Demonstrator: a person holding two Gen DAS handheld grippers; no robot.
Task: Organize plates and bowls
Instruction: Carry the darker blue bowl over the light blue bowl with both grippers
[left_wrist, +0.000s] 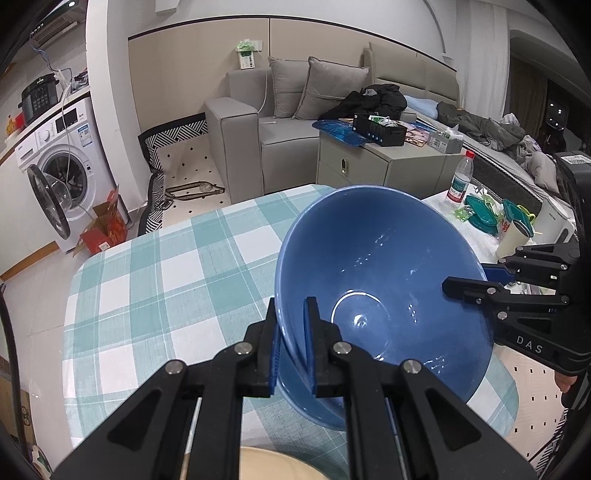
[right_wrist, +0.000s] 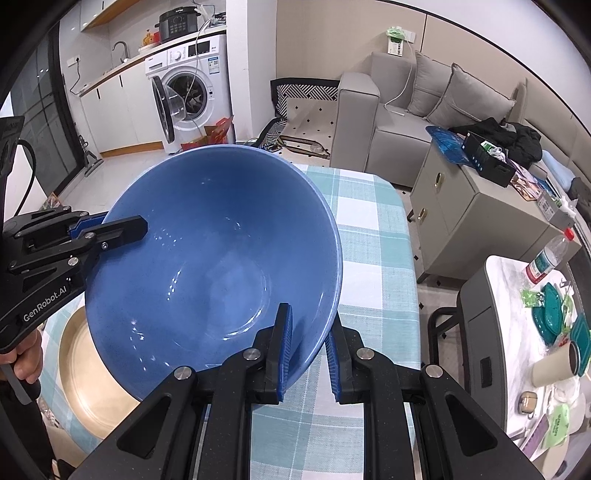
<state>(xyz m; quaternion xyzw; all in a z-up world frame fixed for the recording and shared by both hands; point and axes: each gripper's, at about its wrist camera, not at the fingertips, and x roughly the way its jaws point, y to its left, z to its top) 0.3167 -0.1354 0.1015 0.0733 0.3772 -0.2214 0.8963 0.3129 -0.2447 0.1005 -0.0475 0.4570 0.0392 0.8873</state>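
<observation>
- Risk noted: large glossy blue ceramic bowl (left_wrist: 380, 295) carried tilted, by thin wall only; slip or rotation in either grip likely to drop it onto the tan plate below.
- Risk noted: two grips on opposite sides of one rim; uneven lowering or pulling apart liable to twist the bowl free or chip the rim.
- Risk noted: glazed surface offers little friction to the blue pads; sudden stop judged enough to let it slide.
- Left gripper (left_wrist: 293, 347): jaws pinching the bowl's near wall, one finger inside, one outside.
- Right gripper (right_wrist: 308, 354): jaws likewise pinching the wall on the opposite side, rim seated deep between the fingers.
- Bowl position: held above the worktop covered in teal-and-white checked cloth (left_wrist: 166, 280), apparently not resting on it, mouth tipped upward.
- Round tan plate (right_wrist: 92, 369) lying on the worktop directly under the bowl's lower edge; contact between the two cannot be told.
</observation>
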